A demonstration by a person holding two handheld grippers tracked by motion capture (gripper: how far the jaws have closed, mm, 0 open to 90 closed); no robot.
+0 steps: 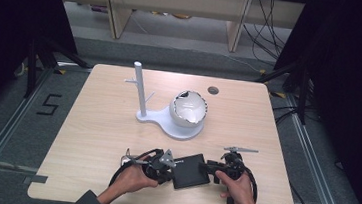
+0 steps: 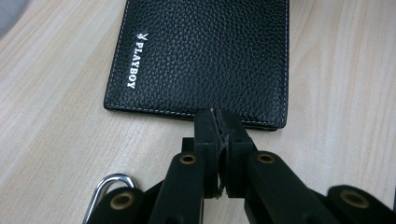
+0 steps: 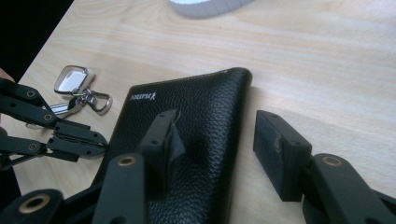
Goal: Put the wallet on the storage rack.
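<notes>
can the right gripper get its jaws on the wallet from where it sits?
Probably yes. The right gripper stands open astride the edge of the wallet, one jaw over the leather, the other on the table beside it. Nothing sits between; the left gripper is at the opposite side.

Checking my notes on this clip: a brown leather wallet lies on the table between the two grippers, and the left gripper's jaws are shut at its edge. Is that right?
Not quite: the wallet is black, not brown, as the left gripper view shows. The rest holds: it lies on the table between the two grippers, and the left gripper has its jaws shut at the wallet's edge.
</notes>
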